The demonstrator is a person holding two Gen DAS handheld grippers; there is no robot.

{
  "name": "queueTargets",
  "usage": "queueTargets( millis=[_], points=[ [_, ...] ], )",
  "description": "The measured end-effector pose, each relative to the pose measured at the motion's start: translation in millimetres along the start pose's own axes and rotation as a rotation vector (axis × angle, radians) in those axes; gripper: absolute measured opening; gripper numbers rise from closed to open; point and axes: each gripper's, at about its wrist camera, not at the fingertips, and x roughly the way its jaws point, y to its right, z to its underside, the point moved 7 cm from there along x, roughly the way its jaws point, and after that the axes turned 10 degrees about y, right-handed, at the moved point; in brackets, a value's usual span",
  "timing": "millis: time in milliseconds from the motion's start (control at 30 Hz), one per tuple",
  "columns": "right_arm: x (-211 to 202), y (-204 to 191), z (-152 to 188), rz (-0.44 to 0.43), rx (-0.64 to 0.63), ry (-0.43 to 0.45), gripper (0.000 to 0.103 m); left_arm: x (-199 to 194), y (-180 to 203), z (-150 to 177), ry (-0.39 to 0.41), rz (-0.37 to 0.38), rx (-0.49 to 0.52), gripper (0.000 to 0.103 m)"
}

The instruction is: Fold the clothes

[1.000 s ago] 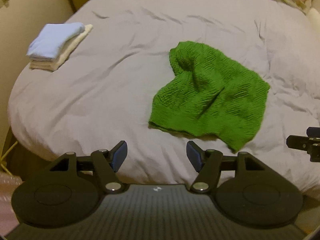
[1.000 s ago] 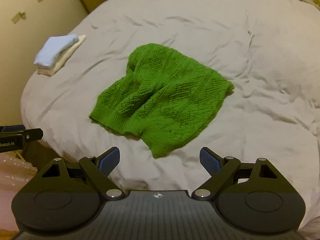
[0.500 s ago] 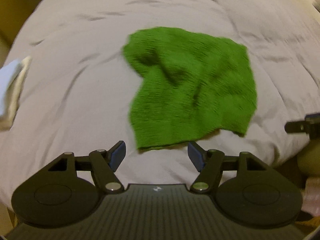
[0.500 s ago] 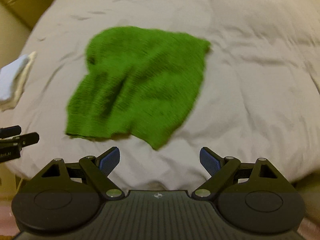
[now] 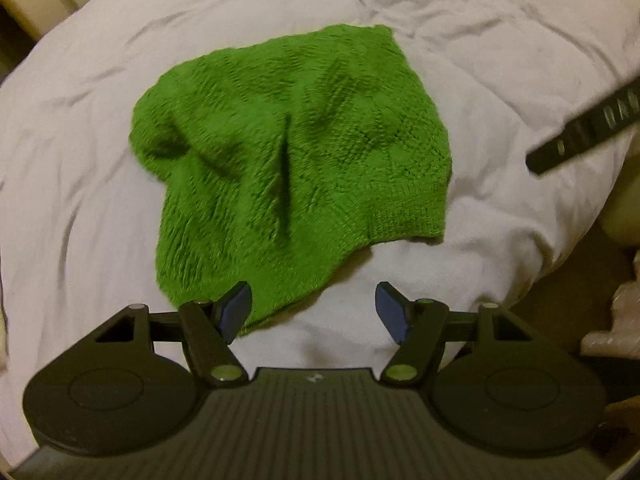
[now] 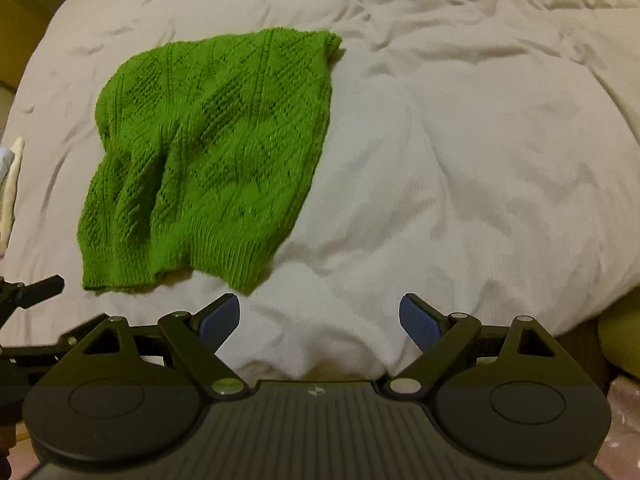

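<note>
Green knitted sweater (image 5: pixel 288 168) lies crumpled on a pale, wrinkled duvet (image 5: pixel 500 60) that covers the bed. Its yarn is bright green, worked in an openwork diamond and lattice pattern, with a ribbed band along the near hem (image 6: pixel 224 252). The fabric is bunched rather than flat: a deep crease runs down its middle in the left wrist view, and soft humps rise on either side. Its outline is roughly four-sided with rounded, uneven corners.

The left gripper (image 5: pixel 314 312) hovers at the near edge of the bed, its black arms spread wide and its blue pads (image 5: pixel 236 310) apart, holding nothing. The sweater's nearest corner reaches just beside the left pad, while the rest spreads away ahead of the fingers.

The right gripper (image 6: pixel 320 320) is likewise spread, blue pads (image 6: pixel 420 320) well apart and empty. From it, the sweater sits ahead and to the left; the hem's corner is near the left pad without touching it, and bare duvet lies between the fingers.

A cream edge of folded cloth (image 6: pixel 12 184) shows at the far left of the right wrist view.
</note>
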Motion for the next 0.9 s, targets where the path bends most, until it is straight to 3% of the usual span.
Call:
queueTargets(
  millis=[167,500,667,733,800,867,900],
  points=[
    [5.2,17.1,-6.5,0.008,0.050,0.009,0.089,17.7,22.5,-8.4,0.026,-0.001,0.145,0.064],
    [19.2,51.6,26.3,0.091,0.281,0.012,0.089,61.3,85.1,1.4,0.083,0.132,0.432,0.065],
    [21.5,63.0,33.8,0.120,0.326,0.024,0.089,82.2,103.3,5.2,0.141,0.107,0.533,0.067],
    [24.4,70.6,33.8,0.133,0.336,0.020,0.089,90.1,108.9,4.6,0.163,0.092,0.556,0.076],
    [27.4,79.0,33.6,0.141,0.349,0.019,0.089,98.8,113.5,3.6,0.177,0.072,0.569,0.079],
    [28.9,83.4,32.2,0.147,0.352,0.020,0.089,106.9,117.5,1.7,0.189,0.071,0.573,0.075],
    [29.3,84.8,31.3,0.150,0.351,0.021,0.089,109.7,118.7,0.3,0.198,0.075,0.576,0.060]
  ],
)
